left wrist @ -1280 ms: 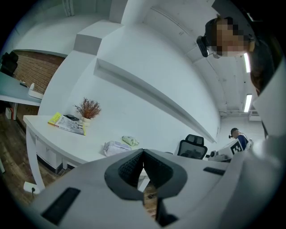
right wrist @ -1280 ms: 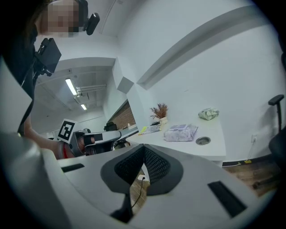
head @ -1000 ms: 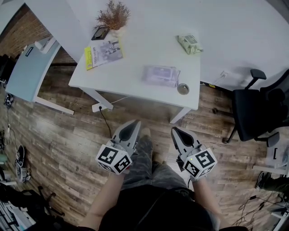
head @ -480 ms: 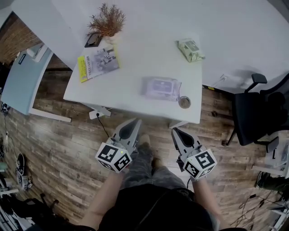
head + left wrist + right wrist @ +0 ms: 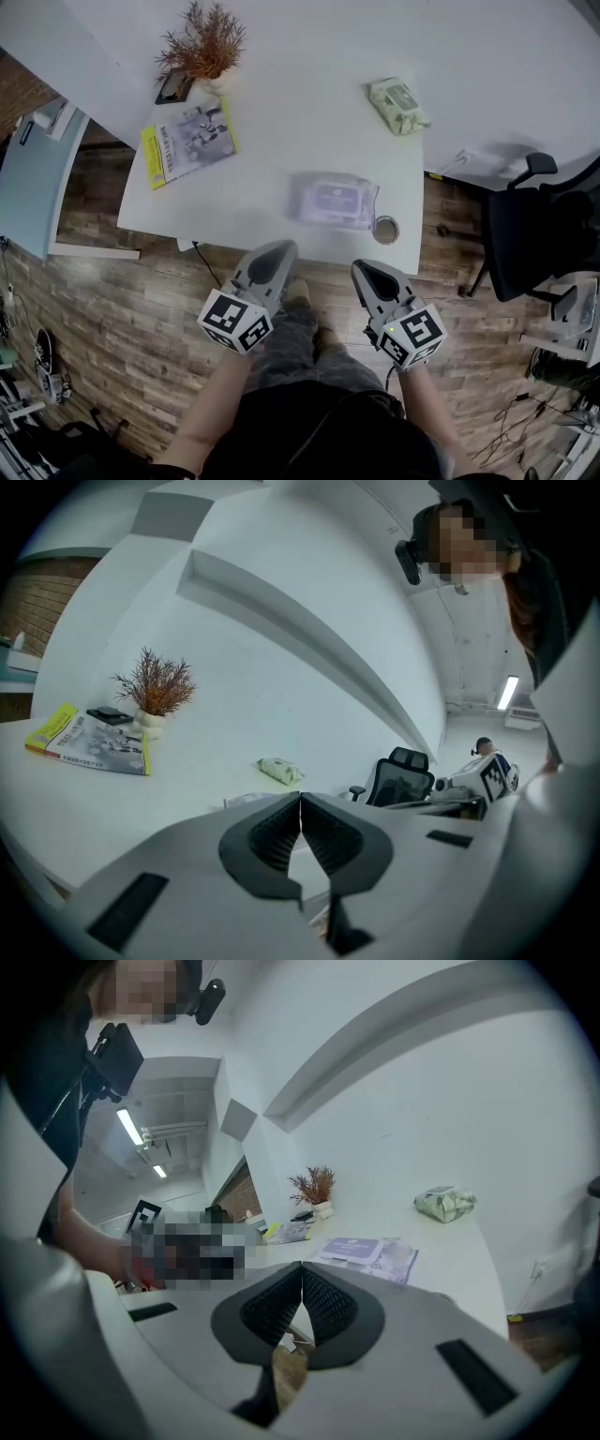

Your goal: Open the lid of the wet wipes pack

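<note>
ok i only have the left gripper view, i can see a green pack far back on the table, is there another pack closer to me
Observer: Yes, a purple wet wipes pack lies flat near the front edge of the table. It is mostly hidden in your view.
Operator: lid open or closed
Observer: The right gripper view shows its lid lying flat, so it looks closed.
Operator: anything next to it
Observer: A small round thing sits just to its right, by the table corner.
</note>
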`<act>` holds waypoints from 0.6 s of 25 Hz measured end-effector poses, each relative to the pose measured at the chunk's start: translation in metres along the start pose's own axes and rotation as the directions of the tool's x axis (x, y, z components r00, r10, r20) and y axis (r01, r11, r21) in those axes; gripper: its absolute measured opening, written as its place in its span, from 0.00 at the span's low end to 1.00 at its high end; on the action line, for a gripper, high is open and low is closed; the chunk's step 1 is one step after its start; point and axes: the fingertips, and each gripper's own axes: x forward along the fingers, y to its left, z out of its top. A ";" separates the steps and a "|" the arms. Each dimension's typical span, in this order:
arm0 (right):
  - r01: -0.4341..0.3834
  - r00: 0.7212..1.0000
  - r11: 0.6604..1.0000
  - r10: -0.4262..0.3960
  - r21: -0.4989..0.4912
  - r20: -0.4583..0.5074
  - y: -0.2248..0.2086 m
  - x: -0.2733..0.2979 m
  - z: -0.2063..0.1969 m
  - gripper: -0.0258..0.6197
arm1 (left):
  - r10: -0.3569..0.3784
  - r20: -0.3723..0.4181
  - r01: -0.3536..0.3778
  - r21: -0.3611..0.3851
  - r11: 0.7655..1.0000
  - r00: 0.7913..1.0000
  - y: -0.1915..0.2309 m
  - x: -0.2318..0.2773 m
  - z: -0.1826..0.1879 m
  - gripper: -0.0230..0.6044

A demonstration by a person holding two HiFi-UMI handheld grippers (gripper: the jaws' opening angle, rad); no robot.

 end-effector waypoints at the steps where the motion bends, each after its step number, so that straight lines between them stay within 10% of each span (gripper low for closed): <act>1: 0.001 1.000 1.000 -0.001 -0.008 -0.003 -0.003 0.004 0.001 0.07 | -0.005 -0.009 0.005 0.014 1.000 1.000 0.004 0.004 0.000 0.06; 15: 0.003 0.999 0.962 -0.014 -0.272 -0.038 -0.031 0.058 0.023 0.07 | -0.167 -0.095 0.177 0.107 0.978 0.981 0.045 0.051 -0.004 0.06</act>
